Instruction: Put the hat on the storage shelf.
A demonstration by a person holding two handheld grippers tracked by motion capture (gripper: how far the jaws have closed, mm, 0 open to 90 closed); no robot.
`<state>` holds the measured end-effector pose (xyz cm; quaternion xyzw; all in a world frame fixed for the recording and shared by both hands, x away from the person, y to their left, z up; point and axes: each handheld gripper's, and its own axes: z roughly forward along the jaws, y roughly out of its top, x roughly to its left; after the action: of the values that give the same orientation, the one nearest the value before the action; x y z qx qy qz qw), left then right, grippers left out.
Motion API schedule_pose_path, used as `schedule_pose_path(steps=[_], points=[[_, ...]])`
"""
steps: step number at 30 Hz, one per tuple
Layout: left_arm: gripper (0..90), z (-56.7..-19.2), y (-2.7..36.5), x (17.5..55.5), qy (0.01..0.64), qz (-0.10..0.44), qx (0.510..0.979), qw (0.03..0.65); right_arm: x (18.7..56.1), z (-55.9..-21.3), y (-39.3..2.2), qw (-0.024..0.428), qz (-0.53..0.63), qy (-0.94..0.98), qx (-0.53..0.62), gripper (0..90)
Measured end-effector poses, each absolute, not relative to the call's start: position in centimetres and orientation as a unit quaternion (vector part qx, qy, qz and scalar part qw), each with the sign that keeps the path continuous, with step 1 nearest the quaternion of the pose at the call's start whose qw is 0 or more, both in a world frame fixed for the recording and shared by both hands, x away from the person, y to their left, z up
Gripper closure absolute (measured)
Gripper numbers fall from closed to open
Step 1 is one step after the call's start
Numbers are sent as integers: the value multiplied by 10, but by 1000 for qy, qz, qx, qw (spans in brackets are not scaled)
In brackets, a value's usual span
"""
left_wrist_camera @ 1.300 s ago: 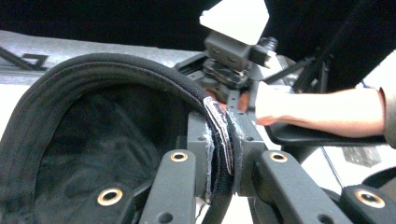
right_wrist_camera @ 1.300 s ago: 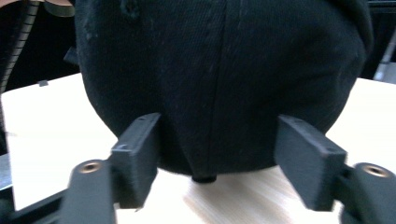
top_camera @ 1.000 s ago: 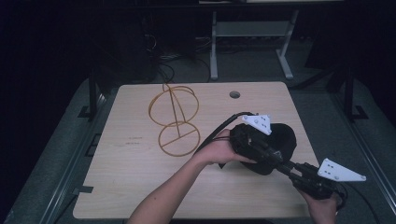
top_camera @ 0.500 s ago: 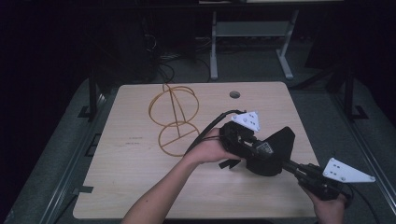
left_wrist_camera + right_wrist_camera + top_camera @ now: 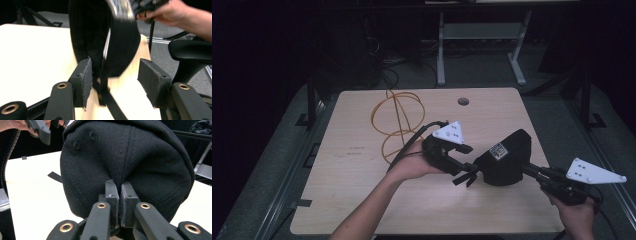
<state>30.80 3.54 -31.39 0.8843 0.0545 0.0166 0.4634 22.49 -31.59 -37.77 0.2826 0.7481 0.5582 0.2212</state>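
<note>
High view: 1 cap (image 5: 507, 157), 2 grippers.

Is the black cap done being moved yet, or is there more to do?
Done: the right gripper has pinched the black cap by its crown and holds it off the table. In hand: the left gripper has just been opening its jaws; the cap's edge and strap hang between them, pads not pressing. Left: probably carrying the cap over to the gold wire stand, which stands bare.
</note>
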Motion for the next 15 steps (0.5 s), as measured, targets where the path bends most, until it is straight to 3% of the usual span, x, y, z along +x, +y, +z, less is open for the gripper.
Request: schedule_pose_path(steps=[15], points=[[382,-352,78,288,84,46,896,433,242,-362,-320,206,548,761,280,857]])
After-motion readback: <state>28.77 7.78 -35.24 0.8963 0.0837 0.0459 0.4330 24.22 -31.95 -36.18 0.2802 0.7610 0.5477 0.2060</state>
